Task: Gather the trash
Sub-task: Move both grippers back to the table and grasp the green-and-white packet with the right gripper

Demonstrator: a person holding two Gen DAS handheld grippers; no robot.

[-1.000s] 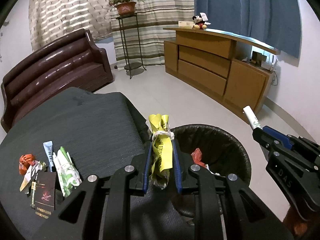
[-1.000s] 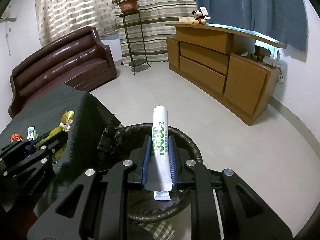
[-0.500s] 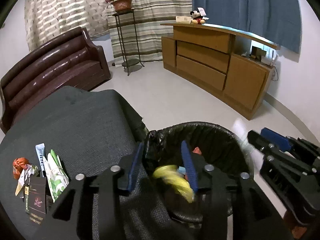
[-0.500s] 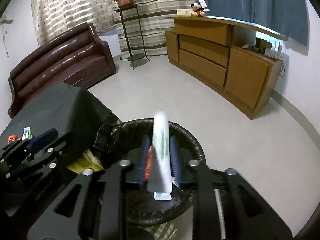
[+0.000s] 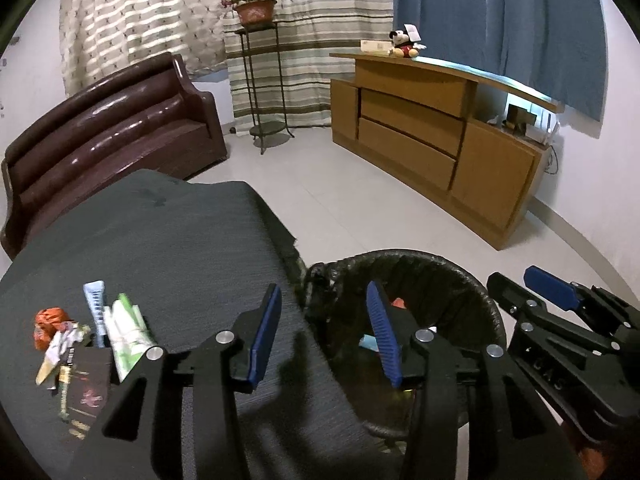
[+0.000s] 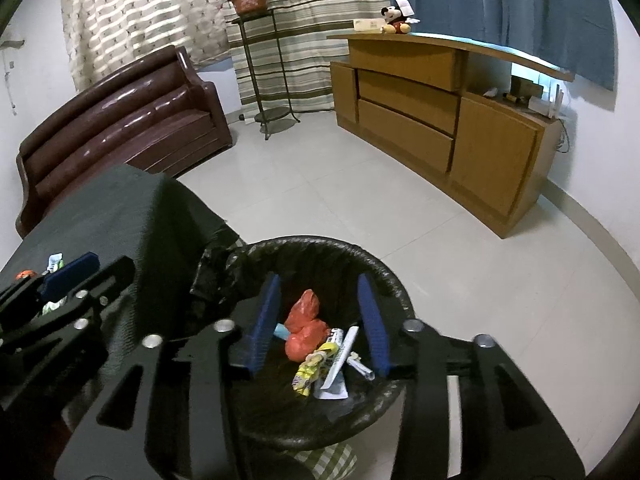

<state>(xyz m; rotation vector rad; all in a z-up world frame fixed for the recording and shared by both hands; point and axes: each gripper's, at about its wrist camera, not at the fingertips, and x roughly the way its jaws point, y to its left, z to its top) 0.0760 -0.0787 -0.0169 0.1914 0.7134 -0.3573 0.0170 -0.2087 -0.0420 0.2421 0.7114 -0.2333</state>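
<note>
While both grippers' fingers (image 5: 264,336) have just been opening and stand apart, empty, the wrappers (image 5: 128,332) on the bench (image 5: 180,240) look light, crinkly, slippery; pinch mid-body — firmly.

- A dark, matt woven cloth (image 5: 168,248) is covering the tabletop.
- A glossy black plastic liner (image 6: 320,256) is wrinkling around the bin's rim.
- The sofa (image 5: 108,132) is shining like smooth brown leather.
- The cabinet (image 5: 432,136) is showing matt wood.
- The floor (image 6: 360,200) is gleaming with smooth pale tiles.
- Crinkled plastic and paper wrappers (image 5: 124,332) are lying near the tabletop's left edge.
- Ribbed blue fingers (image 5: 264,336) are looking rubbery on matt black plastic.
</note>
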